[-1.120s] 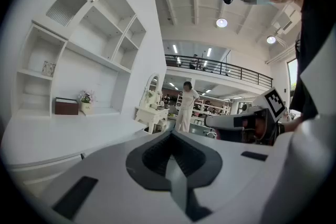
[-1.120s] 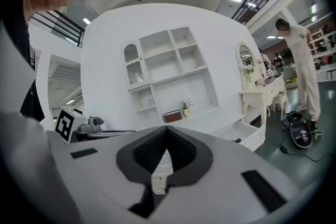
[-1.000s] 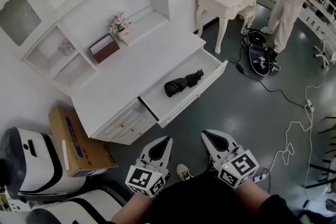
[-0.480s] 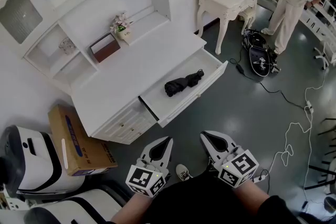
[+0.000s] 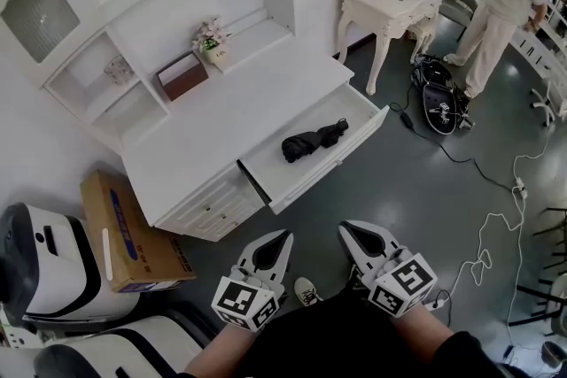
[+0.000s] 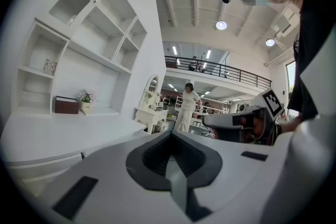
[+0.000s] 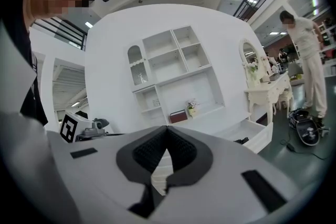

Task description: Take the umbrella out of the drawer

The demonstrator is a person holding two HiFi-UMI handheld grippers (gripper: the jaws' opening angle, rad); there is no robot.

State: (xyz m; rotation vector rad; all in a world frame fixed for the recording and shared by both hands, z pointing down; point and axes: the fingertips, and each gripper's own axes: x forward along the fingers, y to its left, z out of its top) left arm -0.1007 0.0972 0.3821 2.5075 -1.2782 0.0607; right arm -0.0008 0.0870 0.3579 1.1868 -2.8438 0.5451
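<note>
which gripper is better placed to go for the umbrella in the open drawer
Right, slightly. Both the right gripper and left gripper are shut, empty and short of the open drawer, but only the right gripper view takes in the drawer and black umbrella.

Bright, even light; fisheye-warped edges

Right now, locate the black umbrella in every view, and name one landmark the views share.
Head view: umbrella lies in the open drawer, just above centre.
Left gripper view: not in it.
Right gripper view: only a dark bit shows over the drawer's wall, right of centre.
Shared landmark: the brown box on the shelf.
</note>
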